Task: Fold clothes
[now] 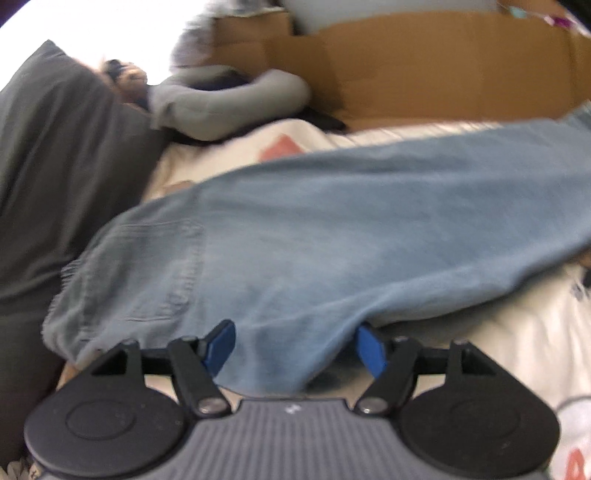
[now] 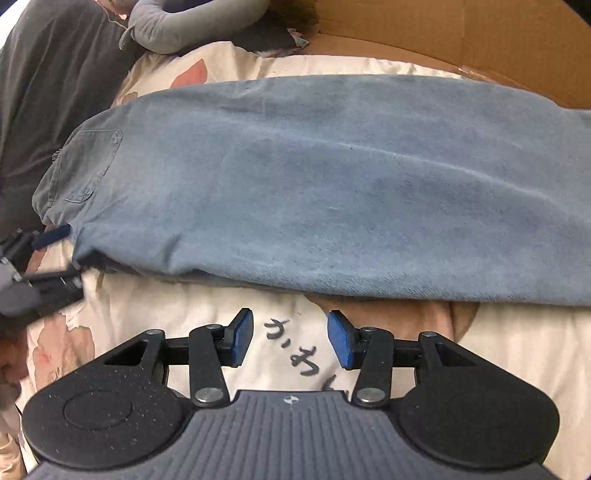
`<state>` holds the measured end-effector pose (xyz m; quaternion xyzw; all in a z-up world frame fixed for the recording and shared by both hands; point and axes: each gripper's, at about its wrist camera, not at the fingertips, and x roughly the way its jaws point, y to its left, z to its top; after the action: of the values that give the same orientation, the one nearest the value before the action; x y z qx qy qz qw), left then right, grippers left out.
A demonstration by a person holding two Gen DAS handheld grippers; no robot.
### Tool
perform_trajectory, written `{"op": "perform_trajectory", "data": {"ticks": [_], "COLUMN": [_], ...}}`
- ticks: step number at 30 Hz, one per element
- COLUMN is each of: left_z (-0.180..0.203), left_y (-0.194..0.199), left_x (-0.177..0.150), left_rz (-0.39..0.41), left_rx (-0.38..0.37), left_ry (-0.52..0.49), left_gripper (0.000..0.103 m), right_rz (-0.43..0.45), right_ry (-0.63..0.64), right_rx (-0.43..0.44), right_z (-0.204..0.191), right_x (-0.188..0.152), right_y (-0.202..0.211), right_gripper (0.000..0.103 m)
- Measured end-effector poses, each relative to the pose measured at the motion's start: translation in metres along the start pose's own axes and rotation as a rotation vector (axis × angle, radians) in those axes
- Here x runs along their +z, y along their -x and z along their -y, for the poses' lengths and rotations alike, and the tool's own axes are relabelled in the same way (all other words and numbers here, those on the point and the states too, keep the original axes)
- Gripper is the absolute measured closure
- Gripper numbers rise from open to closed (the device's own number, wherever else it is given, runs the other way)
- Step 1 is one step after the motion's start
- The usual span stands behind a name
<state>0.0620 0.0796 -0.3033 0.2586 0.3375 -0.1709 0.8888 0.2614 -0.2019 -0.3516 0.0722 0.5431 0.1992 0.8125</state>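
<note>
1. On the bed, over a cream printed bedspread (image 2: 155,306), lie light-blue jeans (image 2: 314,177). They already look folded lengthwise, one leg over the other, since a single back pocket (image 2: 88,166) shows and the shape reads as one wide band.
2. Long axis runs left to right across both views. Waistband and pocket end sits at the left, beside a dark grey pillow (image 1: 55,166); the legs run off to the right, toward a cardboard box (image 1: 443,66). Hems are out of view.
3. Left tool (image 1: 295,349): pads spread wide, with a bulge of the jeans' near edge between them. The fabric looks loose there, not clamped. Frame is blurred.
4. Right tool (image 2: 290,339): pads spread, nothing between them but the bedspread's lettering. It sits just short of the jeans' near edge, about mid-length.
5. Judgement: the lengthwise fold is done; the crosswise folds, bringing the leg end toward the waist, are still to come.
6. Grey neck pillow (image 2: 184,26) lies at the far left, well apart from the jeans.
</note>
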Motion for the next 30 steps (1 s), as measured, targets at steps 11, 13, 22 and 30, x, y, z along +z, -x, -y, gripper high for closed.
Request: {"op": "perform_trajectory", "data": {"ticks": [11, 13, 22, 30], "left_z": [-0.038, -0.048, -0.058, -0.066], "left_y": [-0.03, -0.036, -0.027, -0.015], "left_x": [-0.02, -0.029, -0.033, -0.018], "left_rz": [-0.156, -0.172, -0.173, -0.224], "left_rx": [0.005, -0.032, -0.167, -0.155], "left_ry": [0.319, 0.392, 0.437, 0.348], "left_gripper": [0.026, 0.027, 0.08, 0.089], "right_rz": [-0.012, -0.006, 0.061, 0.138], "right_ry": [-0.017, -0.019, -0.142, -0.284], "right_rx": [-0.021, -0.027, -0.08, -0.131], "right_z": [0.013, 0.016, 0.063, 0.113], "right_x": [-0.009, -0.009, -0.028, -0.04], "right_y": [0.003, 0.006, 0.038, 0.066], "right_gripper": [0.055, 0.055, 0.055, 0.055]}}
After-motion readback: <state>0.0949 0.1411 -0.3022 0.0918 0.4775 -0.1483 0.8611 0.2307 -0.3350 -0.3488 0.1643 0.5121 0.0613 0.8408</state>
